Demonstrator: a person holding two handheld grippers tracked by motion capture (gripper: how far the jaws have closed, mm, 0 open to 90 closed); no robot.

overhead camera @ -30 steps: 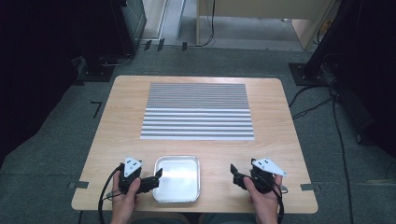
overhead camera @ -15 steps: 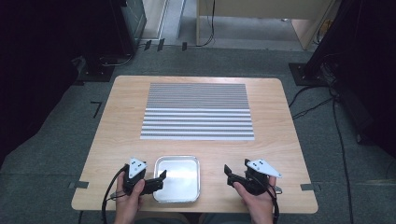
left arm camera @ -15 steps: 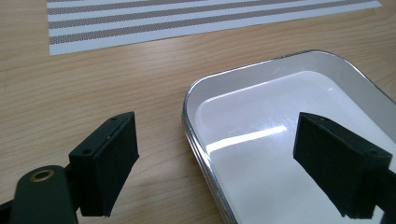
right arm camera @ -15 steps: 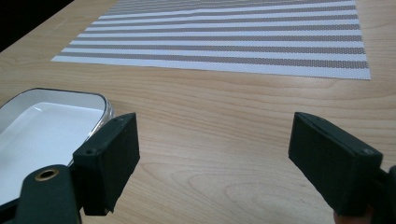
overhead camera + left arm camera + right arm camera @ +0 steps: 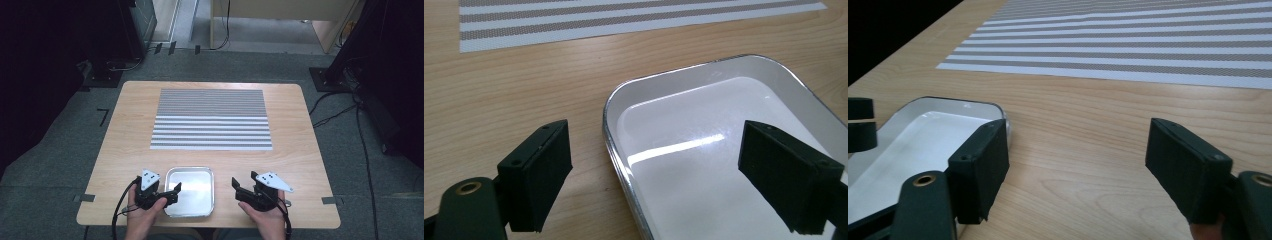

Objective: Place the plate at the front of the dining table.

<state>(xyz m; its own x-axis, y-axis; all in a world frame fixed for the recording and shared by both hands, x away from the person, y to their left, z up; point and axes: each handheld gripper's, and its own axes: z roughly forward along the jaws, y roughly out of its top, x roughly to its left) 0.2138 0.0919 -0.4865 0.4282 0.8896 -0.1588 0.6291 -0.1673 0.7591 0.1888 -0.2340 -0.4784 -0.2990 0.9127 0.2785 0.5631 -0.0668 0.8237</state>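
My left claw (image 5: 176, 191) is released, jaws straddling the left rim of the tray (image 5: 190, 171) (near edge of the bench (image 5: 300, 150)). My right claw (image 5: 236, 186) is released, just right of it, over bare wood

No readable text, labels, brands, numbers or signs are showing anywhere. The shiny rectangular metal tray (image 5: 190, 192), lying between the two claws, is carrying no marking. The grey-and-white striped woven placemat (image 5: 212, 119), lying ahead of both claws, is showing only plain stripes. The light wooden table (image 5: 125, 135) is showing bare grain, no sticker or print.
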